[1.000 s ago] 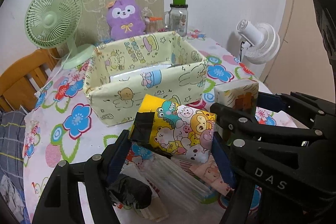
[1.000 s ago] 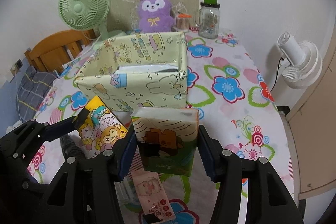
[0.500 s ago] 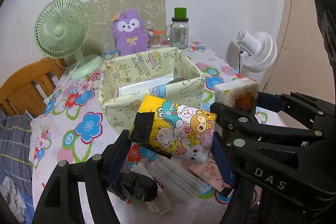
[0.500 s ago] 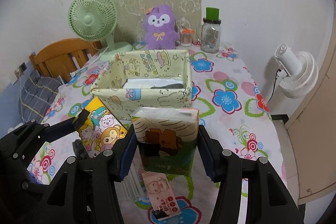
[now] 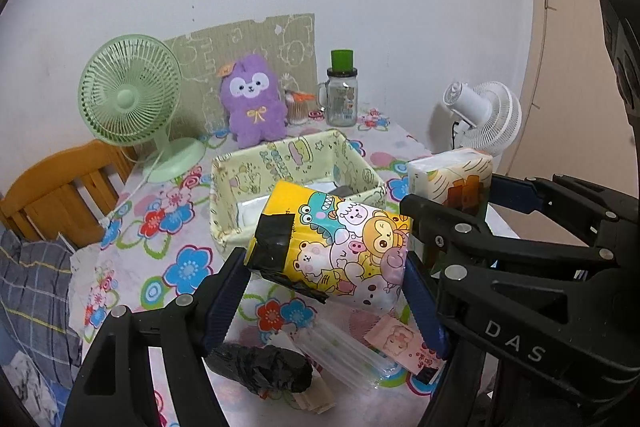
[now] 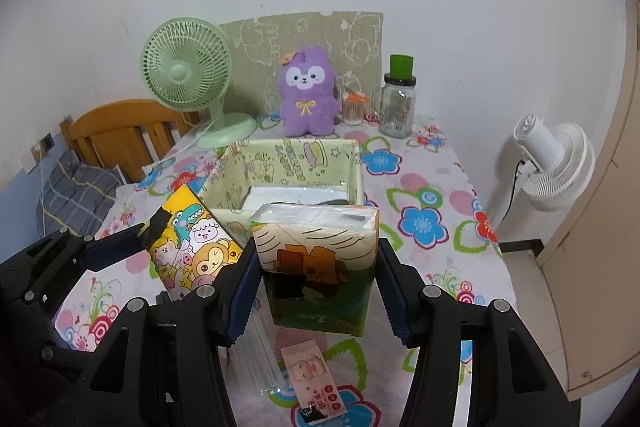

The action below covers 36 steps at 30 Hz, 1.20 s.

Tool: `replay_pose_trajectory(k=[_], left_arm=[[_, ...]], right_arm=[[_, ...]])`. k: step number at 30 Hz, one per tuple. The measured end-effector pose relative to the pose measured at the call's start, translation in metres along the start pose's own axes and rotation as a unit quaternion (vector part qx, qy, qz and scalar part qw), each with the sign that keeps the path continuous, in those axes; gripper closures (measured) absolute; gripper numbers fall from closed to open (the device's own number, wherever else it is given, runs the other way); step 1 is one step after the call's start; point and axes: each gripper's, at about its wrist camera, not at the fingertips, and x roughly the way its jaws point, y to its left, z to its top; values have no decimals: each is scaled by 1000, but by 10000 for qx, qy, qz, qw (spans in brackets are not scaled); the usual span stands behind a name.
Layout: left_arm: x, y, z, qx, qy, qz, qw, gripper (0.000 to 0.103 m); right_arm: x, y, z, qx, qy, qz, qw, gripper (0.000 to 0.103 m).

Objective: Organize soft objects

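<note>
Left fingers (image 5: 326, 283) grasping yellow pack (image 5: 332, 247), crosswise | right fingers (image 6: 318, 291) grasping green pack (image 6: 316, 263), upright

Bin (image 6: 280, 163) contents mostly hidden

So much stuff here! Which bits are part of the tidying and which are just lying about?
Part of the job:
- cartoon tissue pack, in left gripper
- green tissue pack, in right gripper
- fabric bin

Lying about:
- green fan
- glass jar
- white fan
</note>
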Motion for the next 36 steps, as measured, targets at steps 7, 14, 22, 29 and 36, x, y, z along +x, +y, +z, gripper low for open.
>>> replay_pose_trajectory(k=[7,14,22,29,36], left_arm=[[-7,4,7,-32,-121,58,9999,26],[-8,9,15,-65,-207,93,9997,26],[-1,16,26,-95,-233,81,9997,26],[10,23,35,-120,-215,39,9997,26],[26,29,43,-170,-146,6,9997,26]], right_arm=[[-7,4,9,-32,-156,62,9999,44],[-9,6,18,-69,-275,95,9996,44],[-3,7,29,-87,-346,103,9993,44],[6,7,39,-78,-339,73,9994,44],[21,5,49,-44,-279,63,9996,44]])
